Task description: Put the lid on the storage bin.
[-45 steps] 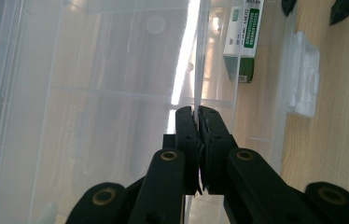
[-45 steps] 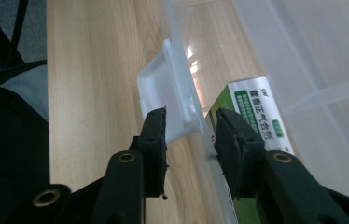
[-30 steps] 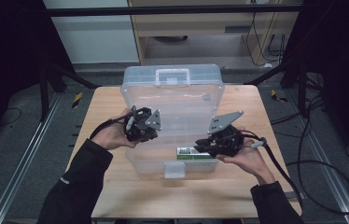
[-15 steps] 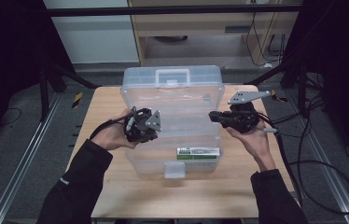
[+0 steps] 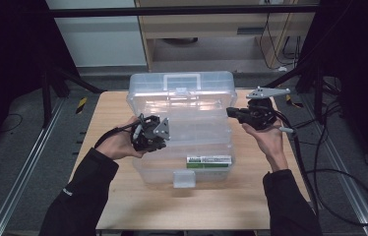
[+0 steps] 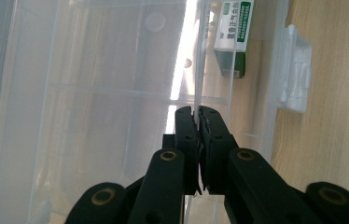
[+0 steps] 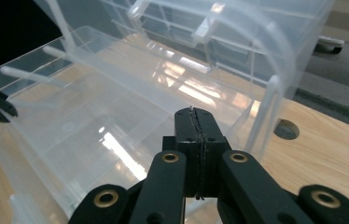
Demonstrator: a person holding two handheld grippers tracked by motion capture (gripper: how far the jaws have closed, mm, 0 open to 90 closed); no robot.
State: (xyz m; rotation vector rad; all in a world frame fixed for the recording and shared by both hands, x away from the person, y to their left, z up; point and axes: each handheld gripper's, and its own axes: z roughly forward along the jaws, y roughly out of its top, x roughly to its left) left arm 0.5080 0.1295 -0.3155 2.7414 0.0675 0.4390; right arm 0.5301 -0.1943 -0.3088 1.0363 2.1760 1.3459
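Note:
A clear plastic storage box point(image 5: 192, 169) stands on the wooden table with its lid point(image 5: 182, 81) swung back. A green and white carton point(image 5: 209, 160) lies inside near the front wall, and it also appears in the left gripper view point(image 6: 235, 28). My left gripper point(image 5: 158, 140) is at the box's left side, shut on a thin clear wall of the box point(image 6: 196, 70). My right gripper point(image 5: 230, 112) hovers off the box's right side, pointing at it. Its jaws have just closed and stand shut with nothing between them point(image 7: 196, 112).
The box's white front latch point(image 5: 184, 179) hangs toward the table's near edge. Bare table point(image 5: 118, 108) lies on both sides of the box, with a round hole point(image 7: 286, 129) at the right. Cables point(image 5: 339, 177) trail on the floor at the right. A cabinet stands behind.
My right gripper has left the front of the box by the carton and moved right and farther away, slightly higher, to the box's right side. The left gripper has stayed put.

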